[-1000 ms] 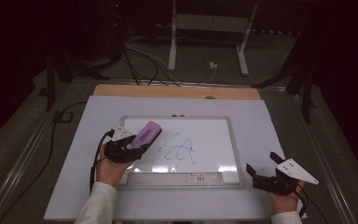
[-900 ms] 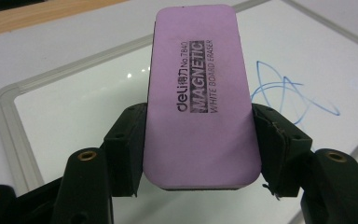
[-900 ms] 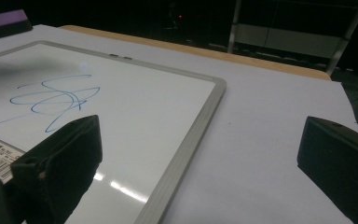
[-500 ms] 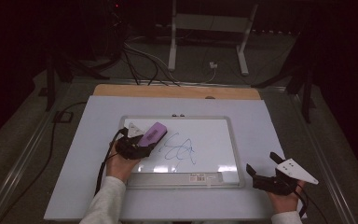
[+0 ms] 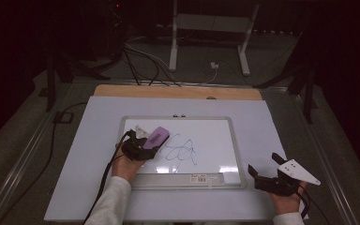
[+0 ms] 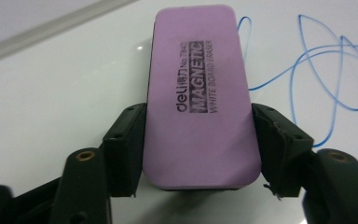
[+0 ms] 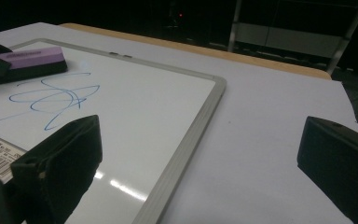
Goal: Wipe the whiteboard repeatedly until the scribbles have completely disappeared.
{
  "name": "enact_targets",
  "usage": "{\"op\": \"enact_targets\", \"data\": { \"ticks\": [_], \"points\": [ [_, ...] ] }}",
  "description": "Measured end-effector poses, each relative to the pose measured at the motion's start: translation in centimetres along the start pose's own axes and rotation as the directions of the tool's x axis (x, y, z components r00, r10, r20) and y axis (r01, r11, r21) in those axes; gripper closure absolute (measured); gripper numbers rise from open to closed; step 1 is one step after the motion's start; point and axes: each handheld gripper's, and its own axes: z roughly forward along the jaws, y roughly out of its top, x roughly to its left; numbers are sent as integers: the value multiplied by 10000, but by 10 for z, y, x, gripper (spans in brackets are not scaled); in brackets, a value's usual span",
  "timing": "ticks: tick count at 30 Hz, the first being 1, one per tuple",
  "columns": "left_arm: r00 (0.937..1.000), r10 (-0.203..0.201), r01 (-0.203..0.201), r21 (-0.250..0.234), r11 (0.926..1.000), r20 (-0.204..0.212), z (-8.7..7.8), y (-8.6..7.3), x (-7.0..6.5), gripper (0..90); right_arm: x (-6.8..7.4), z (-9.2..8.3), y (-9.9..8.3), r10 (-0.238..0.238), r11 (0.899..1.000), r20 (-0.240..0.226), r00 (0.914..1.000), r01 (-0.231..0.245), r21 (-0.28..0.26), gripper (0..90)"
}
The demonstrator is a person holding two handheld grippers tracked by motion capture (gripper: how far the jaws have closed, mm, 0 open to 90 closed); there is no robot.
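Left claw lower and a little further onto the whiteboard than a second ago, with the hand behind it drawn inward from the board's left edge. Purple eraser between its jaws, earlier lifted and tilted, now lying flat on the white surface, printed face up in the left claw's own view. Jaws just been opening: grip released, pads close beside the eraser's two long sides, the eraser reaching out ahead past the fingertips. Blue scribble just beyond and to one side of the eraser's far end, unwiped, same loops as before.

Right claw unmoved since the earlier frames, resting over the counter off the board's near right corner. Spread wide and empty, with bare counter and the board's grey frame between the two black pads. Eraser well apart from it, across the board.
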Motion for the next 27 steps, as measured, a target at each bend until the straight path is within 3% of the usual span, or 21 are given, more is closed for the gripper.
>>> {"op": "enact_targets", "data": {
  "ticks": [1, 2, 5, 10, 14, 27],
  "points": [
    [9998, -31, 28, -170, 9999, -176, 0, 1, -1, 287, 0, 0, 0, -4, 10000, 5, 10000, 4, -5, 2],
    [10000, -51, 49, -306, 9995, -70, -1, 2, 0, 254, 0, 0, 0, 0, 10000, 3, 10000, 0, 0, 3],
    [10000, -49, 49, -411, 9991, -8, 0, 7, 0, 254, 0, 0, 0, -19, 10000, -12, 10000, 19, 4, 3],
    [10000, 9, -9, -106, 9999, -8, 10, 9, -3, 282, 0, 0, 0, -32, 10000, -7, 10000, 32, 3, 2],
    [9997, 212, -209, 299, 9993, -113, 15, 9, -5, 412, -1, -1, 0, 27, 10000, 15, 10000, -27, -12, 3],
    [9993, 364, -357, 621, 9974, -98, 5, 2, -15, 419, -1, -2, 0, 36, 10000, 46, 10000, -36, 12, 3]
  ]
}}
